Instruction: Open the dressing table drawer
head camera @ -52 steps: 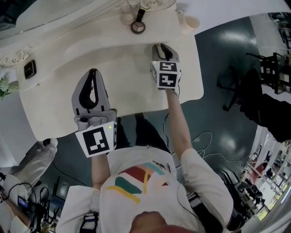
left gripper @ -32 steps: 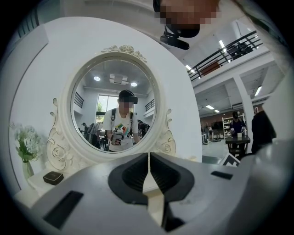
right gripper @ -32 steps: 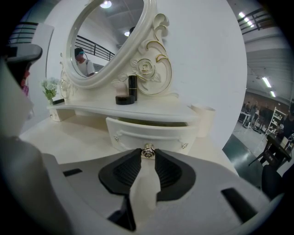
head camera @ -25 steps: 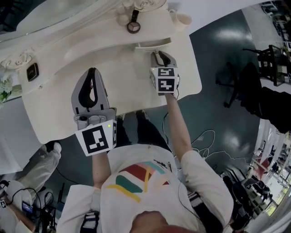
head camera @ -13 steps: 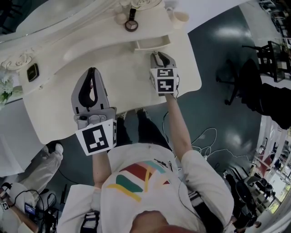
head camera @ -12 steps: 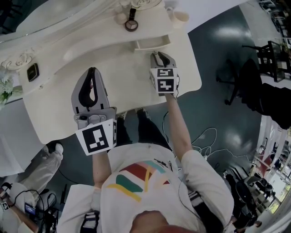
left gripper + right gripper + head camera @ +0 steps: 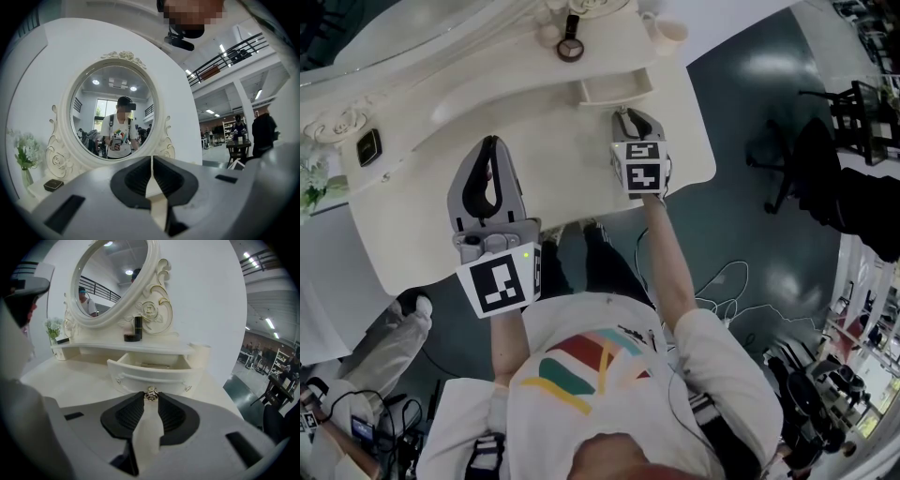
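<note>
Over the glossy cream dressing table (image 7: 422, 225) with its scalloped edge, the grey plastic left gripper (image 7: 151, 163) points at the oval mirror (image 7: 112, 117), its ribbed black pads pressed together on nothing. Further right, the small curved-front cream drawer (image 7: 614, 87) stands partly out from under the carved shelf. The right gripper (image 7: 150, 401) pinches the drawer's little round metallic knob (image 7: 150, 393) between its pad tips.

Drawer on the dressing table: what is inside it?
A flat pale item lies inside the drawer; I cannot identify it. Its front, gripped at the knob by the right tongs, hides most of the floor.
</note>
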`<control>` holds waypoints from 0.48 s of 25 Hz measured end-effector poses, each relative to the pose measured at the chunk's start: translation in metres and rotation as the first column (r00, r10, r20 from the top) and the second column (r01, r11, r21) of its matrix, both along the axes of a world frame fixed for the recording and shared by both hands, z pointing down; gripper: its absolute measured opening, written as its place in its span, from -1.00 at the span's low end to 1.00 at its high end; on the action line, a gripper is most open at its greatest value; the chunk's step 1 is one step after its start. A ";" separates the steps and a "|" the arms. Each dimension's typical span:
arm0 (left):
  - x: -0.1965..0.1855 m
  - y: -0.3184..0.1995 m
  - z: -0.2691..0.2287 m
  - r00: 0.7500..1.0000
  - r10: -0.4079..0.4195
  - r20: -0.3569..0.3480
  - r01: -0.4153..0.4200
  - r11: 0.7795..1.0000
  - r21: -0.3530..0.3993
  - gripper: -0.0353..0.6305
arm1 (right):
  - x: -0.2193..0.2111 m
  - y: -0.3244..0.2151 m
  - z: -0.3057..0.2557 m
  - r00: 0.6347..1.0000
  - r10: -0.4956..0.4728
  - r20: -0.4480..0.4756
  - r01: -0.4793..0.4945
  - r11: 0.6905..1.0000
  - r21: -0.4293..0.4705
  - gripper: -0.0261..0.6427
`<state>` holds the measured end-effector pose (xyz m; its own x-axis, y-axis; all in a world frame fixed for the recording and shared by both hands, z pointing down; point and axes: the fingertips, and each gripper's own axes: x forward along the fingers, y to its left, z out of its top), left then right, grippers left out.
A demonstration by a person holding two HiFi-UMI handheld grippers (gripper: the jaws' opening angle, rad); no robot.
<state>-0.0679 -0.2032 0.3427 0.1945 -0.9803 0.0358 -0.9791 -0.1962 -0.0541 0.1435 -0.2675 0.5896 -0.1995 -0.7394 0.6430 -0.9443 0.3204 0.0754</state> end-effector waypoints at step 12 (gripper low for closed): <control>-0.002 0.008 -0.004 1.000 0.003 0.008 -0.003 1.000 0.007 -0.86 | 0.004 0.010 0.003 1.000 0.002 -0.017 -0.002 1.000 0.001 -0.67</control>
<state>-0.0700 -0.1951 0.3387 0.1969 -0.9800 0.0301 -0.9781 -0.1985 -0.0629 0.1472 -0.2573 0.5928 -0.1870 -0.7406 0.6454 -0.9434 0.3186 0.0922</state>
